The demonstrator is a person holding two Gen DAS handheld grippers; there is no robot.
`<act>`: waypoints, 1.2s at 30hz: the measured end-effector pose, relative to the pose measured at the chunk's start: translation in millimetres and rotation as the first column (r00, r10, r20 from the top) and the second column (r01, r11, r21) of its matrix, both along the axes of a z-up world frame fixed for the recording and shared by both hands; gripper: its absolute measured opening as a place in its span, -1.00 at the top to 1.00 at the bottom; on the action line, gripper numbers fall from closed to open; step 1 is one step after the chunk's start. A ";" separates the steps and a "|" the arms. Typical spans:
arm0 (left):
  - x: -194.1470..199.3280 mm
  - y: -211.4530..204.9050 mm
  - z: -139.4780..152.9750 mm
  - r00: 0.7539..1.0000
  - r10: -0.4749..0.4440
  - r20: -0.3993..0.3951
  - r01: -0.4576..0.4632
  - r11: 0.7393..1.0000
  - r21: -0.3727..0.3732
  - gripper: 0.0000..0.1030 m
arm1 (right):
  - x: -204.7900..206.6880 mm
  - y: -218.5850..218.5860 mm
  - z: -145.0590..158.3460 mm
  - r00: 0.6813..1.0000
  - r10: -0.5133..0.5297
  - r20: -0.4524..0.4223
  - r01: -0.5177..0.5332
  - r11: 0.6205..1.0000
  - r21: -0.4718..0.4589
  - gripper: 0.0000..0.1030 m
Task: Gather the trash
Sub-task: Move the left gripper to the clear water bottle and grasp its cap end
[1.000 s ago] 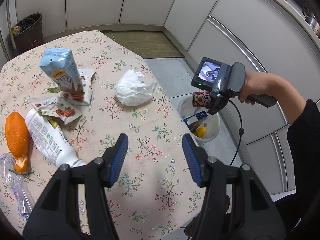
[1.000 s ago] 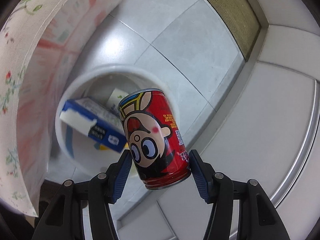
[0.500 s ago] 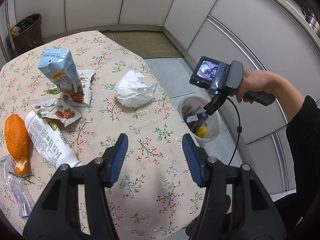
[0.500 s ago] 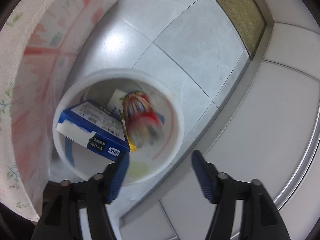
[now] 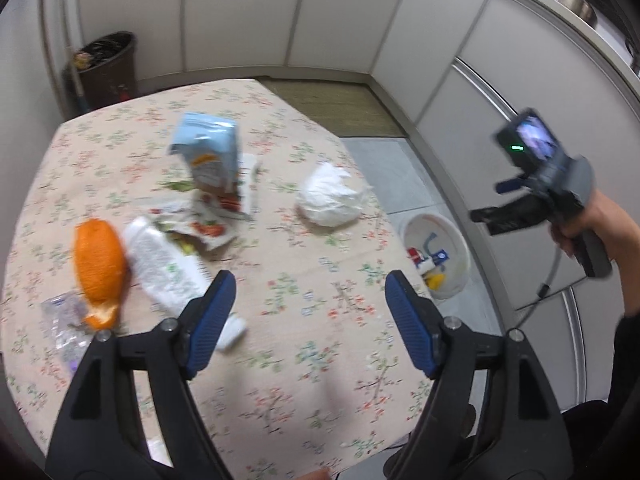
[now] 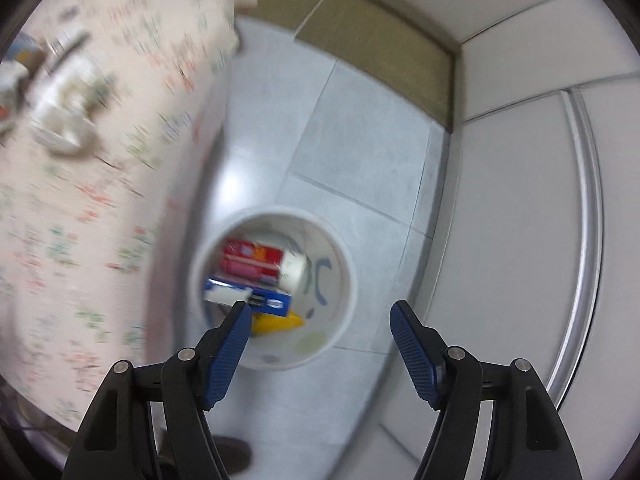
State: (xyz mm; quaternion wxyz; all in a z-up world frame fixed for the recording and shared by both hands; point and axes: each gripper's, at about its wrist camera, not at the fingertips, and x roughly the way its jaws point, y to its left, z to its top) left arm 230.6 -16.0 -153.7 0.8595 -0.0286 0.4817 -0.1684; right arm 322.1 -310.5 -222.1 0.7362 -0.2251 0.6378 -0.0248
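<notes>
The left gripper [image 5: 310, 320] hangs over the near part of the table [image 5: 288, 344], its blue pads spread wide with nothing between them. The table wears a cream cloth printed with small red and green flowers. Just beyond the left pad a white plastic bottle [image 5: 164, 264] lies on its side, and touching it on the left is a piece of orange peel [image 5: 99, 268]. At the near left edge lies a scrap of clear plastic wrap [image 5: 64, 320]. Farther back sit torn snack wrappers [image 5: 200, 220], with one light blue drink carton [image 5: 208, 152] standing upright on them. To the right, well apart from these, rests one crumpled white tissue [image 5: 330, 200].

The right gripper [image 6: 320, 344] is held out over the floor beyond the table's right edge, its jaws also spread and holding nothing. Below it, on pale grey floor tiles [image 6: 360, 136], stands one white bucket [image 6: 344, 292] just beside the hanging tablecloth. Inside it lie a red can [image 6: 252, 258] on its side, a blue and white carton [image 6: 250, 298] across it, and something yellow [image 6: 280, 322] at the bottom, too blurred to name.

The room is walled with pale grey cabinet panels [image 5: 472, 92]. A strip of olive-brown mat [image 5: 336, 108] lies on the floor past the table's far side. In the far left corner stands one dark waste bin [image 5: 106, 68] with things in it.
</notes>
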 end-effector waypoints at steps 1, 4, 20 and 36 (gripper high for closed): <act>-1.6 7.5 2.5 1.000 0.016 0.006 -0.016 1.000 -0.001 -0.51 | -5.9 5.6 7.8 1.000 -0.003 0.025 0.002 1.000 0.025 -0.42; -9.1 31.9 11.5 0.997 0.075 0.028 -0.075 0.997 0.011 -0.54 | -29.2 27.1 33.9 0.995 -0.012 0.102 -0.002 0.991 0.131 -0.43; -24.6 157.5 -3.4 0.949 0.306 -0.071 -0.302 0.951 0.060 -0.59 | -110.5 157.4 69.9 0.940 0.065 0.335 -0.180 0.928 0.326 -0.64; -23.5 203.0 -58.7 0.896 0.341 -0.285 -0.337 0.939 0.066 -0.59 | -101.8 253.1 -11.7 0.913 0.172 0.369 -0.341 0.819 0.462 -0.64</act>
